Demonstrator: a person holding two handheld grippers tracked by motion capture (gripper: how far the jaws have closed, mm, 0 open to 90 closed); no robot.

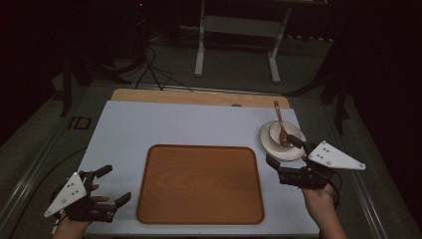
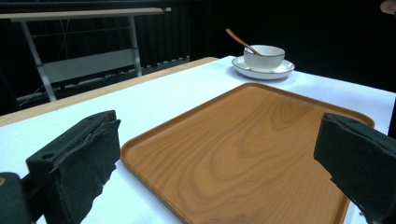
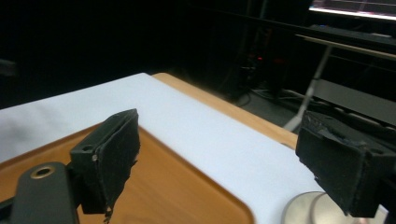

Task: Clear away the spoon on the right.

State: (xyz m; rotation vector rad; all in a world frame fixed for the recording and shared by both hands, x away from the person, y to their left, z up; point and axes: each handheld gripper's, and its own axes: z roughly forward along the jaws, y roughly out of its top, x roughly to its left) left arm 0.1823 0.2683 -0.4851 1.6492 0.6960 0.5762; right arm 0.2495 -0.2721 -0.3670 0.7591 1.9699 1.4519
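Overhead, in the high view, the right claw (image 1: 284, 151) is hovering wide open and empty at the near rim of the saucer (image 1: 268, 146), which is carrying the bowl (image 1: 276, 130) and spoon (image 1: 279, 124) beside the tray (image 1: 200, 183); the left claw (image 1: 112, 185) is waiting, also open and empty, at the counter (image 1: 164, 124) corner.

Left gripper view: jaws are standing spread, framing the tray (image 2: 252, 144), with the bowl (image 2: 264, 57) well apart beyond.

Right gripper view: jaws are gaping over the saucer (image 3: 306, 210) edge. A pinch on the rim alone is likely risking a tilt, spilling bowl and spoon.
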